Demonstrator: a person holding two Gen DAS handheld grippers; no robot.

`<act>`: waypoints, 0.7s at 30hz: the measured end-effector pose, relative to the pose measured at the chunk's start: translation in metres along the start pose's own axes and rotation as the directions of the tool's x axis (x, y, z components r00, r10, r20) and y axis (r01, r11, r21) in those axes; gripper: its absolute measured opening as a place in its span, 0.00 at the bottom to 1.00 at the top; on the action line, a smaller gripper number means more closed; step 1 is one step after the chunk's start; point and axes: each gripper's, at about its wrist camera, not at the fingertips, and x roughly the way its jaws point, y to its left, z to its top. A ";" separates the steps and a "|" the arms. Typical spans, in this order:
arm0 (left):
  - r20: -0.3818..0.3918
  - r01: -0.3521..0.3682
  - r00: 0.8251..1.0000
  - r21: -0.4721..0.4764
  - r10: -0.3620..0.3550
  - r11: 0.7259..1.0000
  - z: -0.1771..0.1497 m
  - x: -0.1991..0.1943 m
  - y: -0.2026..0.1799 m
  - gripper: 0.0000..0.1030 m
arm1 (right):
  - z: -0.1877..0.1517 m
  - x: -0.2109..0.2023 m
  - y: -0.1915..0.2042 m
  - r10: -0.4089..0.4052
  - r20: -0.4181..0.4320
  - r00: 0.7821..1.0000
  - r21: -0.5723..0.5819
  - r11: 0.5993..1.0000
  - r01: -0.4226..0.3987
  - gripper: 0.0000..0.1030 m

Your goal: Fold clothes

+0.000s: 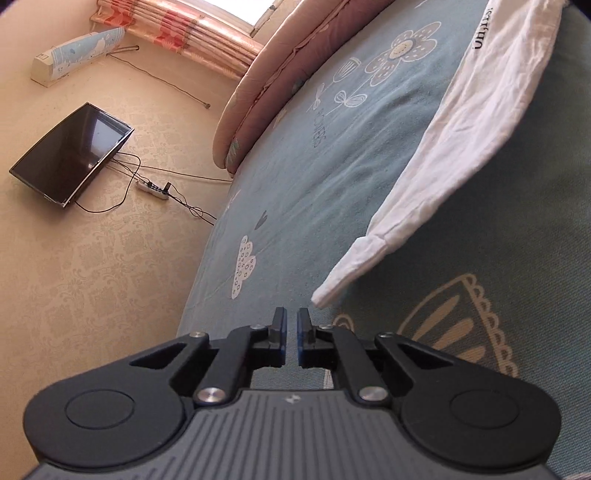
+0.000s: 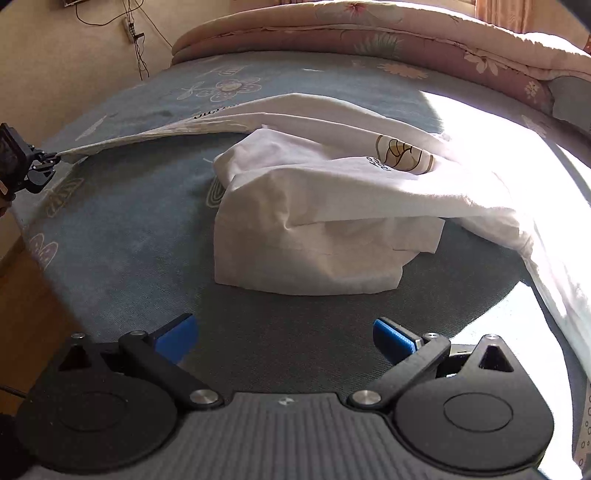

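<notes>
Left wrist view: left claw (image 1: 291,314) pressed together, only a slit between the pads, no cloth seen in it. White garment (image 1: 461,147) stretched in a long raised band above the blue bed (image 1: 332,166), its narrow end just beyond the claw's tips and a little to the right. Cannot tell from here whether any corner is caught.

Right wrist view: right claw (image 2: 284,332) spread wide and empty, hovering over the bed (image 2: 129,240) short of the garment (image 2: 314,221), which lies bunched in a soft heap mid-bed, one edge drawn out taut toward the left claw (image 2: 48,160) at the far left edge. Folded quilt (image 2: 369,33) well behind, by the headboard end.

Step in hand, judged: pulling the garment out flat before folding. Best to confirm the left pinch first; if the end has slipped, reopen and bite deeper into the hem. Then take the nearest loose corner of the heap with the right claw, pull both ends apart low and evenly, and lay the cloth down smooth. Risk: a shallow pinch letting go under tension.
</notes>
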 end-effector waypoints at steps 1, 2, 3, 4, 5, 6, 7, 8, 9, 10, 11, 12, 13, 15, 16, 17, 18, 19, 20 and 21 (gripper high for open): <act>-0.011 0.004 1.000 -0.015 -0.004 1.000 -0.001 0.002 0.004 0.04 | 0.000 0.000 0.001 0.002 0.001 1.000 -0.002 1.000 -0.002 1.00; -0.029 0.006 1.000 -0.028 -0.007 1.000 -0.002 0.005 0.007 0.04 | 0.000 0.000 0.001 0.002 0.001 1.000 -0.005 1.000 -0.002 1.00; -0.040 0.010 0.999 -0.042 -0.012 0.999 -0.002 0.006 0.009 0.05 | 0.000 -0.001 0.002 0.001 0.002 1.000 -0.006 1.000 -0.001 1.00; -0.039 0.020 0.999 -0.057 -0.022 0.998 -0.003 0.004 0.009 0.06 | 0.000 -0.001 0.001 0.000 0.004 1.000 -0.006 1.000 0.000 1.00; -0.035 0.033 0.999 -0.070 -0.036 0.997 -0.002 0.001 0.009 0.08 | 0.000 -0.002 0.001 0.000 0.005 1.000 -0.004 1.000 0.000 1.00; -0.022 0.056 0.998 -0.076 -0.057 0.996 -0.001 -0.004 0.007 0.13 | -0.001 -0.003 0.000 -0.001 0.007 1.000 -0.001 1.000 0.001 1.00; -0.003 0.079 0.997 -0.076 -0.080 0.994 0.002 -0.009 0.005 0.14 | -0.001 -0.004 -0.001 -0.002 0.008 1.000 0.002 1.000 0.002 1.00; 0.014 0.103 0.995 -0.066 -0.102 0.992 0.006 -0.015 0.000 0.14 | -0.001 -0.004 -0.002 -0.003 0.010 1.000 0.006 1.000 0.003 1.00; 0.030 0.129 0.991 -0.052 -0.128 0.990 0.011 -0.022 -0.006 0.14 | -0.001 -0.005 -0.003 -0.003 0.011 1.000 0.010 1.000 0.003 1.00; 0.049 0.161 0.986 -0.039 -0.159 0.986 0.018 -0.029 -0.012 0.14 | -0.001 -0.005 -0.004 -0.002 0.012 1.000 0.014 1.000 0.002 1.00; 0.072 0.200 0.978 -0.027 -0.198 0.979 0.025 -0.038 -0.020 0.14 | -0.001 -0.005 -0.004 -0.002 0.013 1.000 0.017 1.000 0.001 1.00; 0.095 0.242 0.966 -0.015 -0.240 0.970 0.033 -0.046 -0.027 0.17 | -0.001 -0.006 -0.005 -0.003 0.015 1.000 0.019 1.000 0.002 1.00; 0.117 0.289 0.951 -0.009 -0.286 0.957 0.041 -0.054 -0.035 0.23 | -0.002 -0.007 -0.005 -0.003 0.016 1.000 0.019 1.000 0.003 1.00; 0.169 0.379 0.912 -0.003 -0.373 0.925 0.058 -0.073 -0.051 0.32 | -0.004 -0.008 -0.007 -0.004 0.017 1.000 0.021 1.000 0.004 1.00; 0.194 0.423 0.888 0.008 -0.417 0.906 0.065 -0.084 -0.060 0.38 | -0.005 -0.009 -0.008 -0.008 0.015 1.000 0.024 1.000 0.008 1.00; 0.218 0.465 0.862 0.023 -0.458 0.885 0.073 -0.096 -0.070 0.40 | -0.007 -0.010 -0.010 -0.016 0.015 1.000 0.028 0.999 0.015 1.00; 0.241 0.505 0.833 0.040 -0.498 0.862 0.081 -0.107 -0.080 0.40 | -0.009 -0.011 -0.012 -0.023 0.014 1.000 0.033 0.999 0.022 1.00; 0.260 0.544 0.802 0.054 -0.537 0.838 0.088 -0.118 -0.089 0.40 | -0.012 -0.013 -0.015 -0.029 0.014 0.999 0.037 0.999 0.029 1.00; 0.273 0.583 0.771 0.064 -0.576 0.810 0.095 -0.127 -0.097 0.40 | -0.014 -0.014 -0.018 -0.039 0.013 0.999 0.042 0.998 0.038 1.00; 0.286 0.620 0.737 0.075 -0.613 0.781 0.102 -0.135 -0.104 0.40 | -0.016 -0.015 -0.020 -0.048 0.011 0.999 0.047 0.998 0.048 1.00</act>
